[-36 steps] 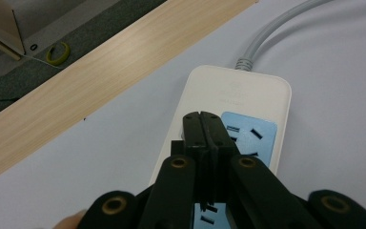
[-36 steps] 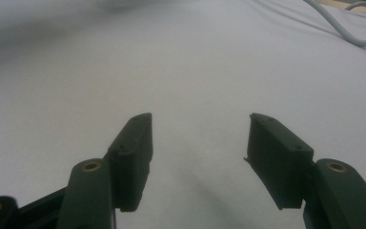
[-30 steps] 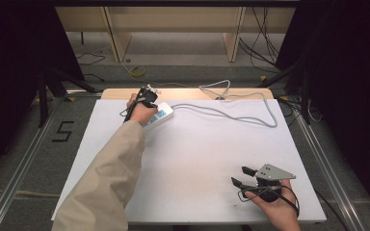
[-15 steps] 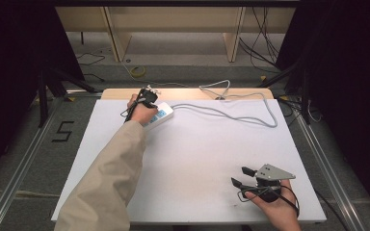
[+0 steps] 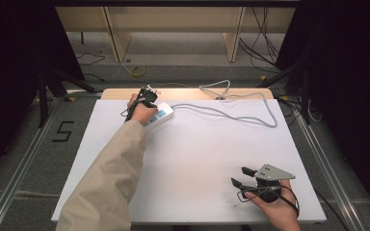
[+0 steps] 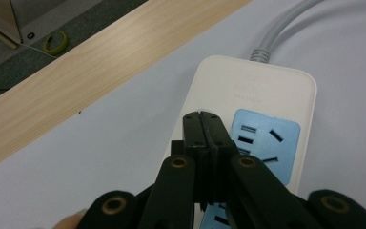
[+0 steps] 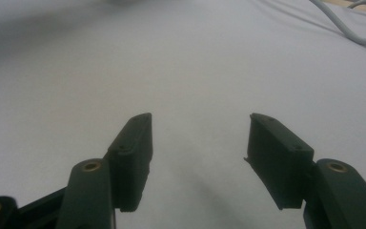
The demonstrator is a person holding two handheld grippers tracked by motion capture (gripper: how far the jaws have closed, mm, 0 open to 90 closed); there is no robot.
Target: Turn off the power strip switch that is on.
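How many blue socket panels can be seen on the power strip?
2. On the power strip, one blue panel sits right of the shut left gripper; a second peeks out below it. More may be hidden.

Power strip (image 6: 248,119): smooth white plastic, matt blue socket faces. Table edge (image 6: 100,62): pale wood grain. Table cover (image 5: 212,159): matt white.

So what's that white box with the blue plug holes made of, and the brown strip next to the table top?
The power strip looks like smooth, matte white plastic with rounded corners and light blue plastic socket faces. Its cable seems to be grey rubbery plastic with a ribbed sleeve at the case. The brown strip looks like pale wood or a wood-look laminate: it shows fine straight grain lines.
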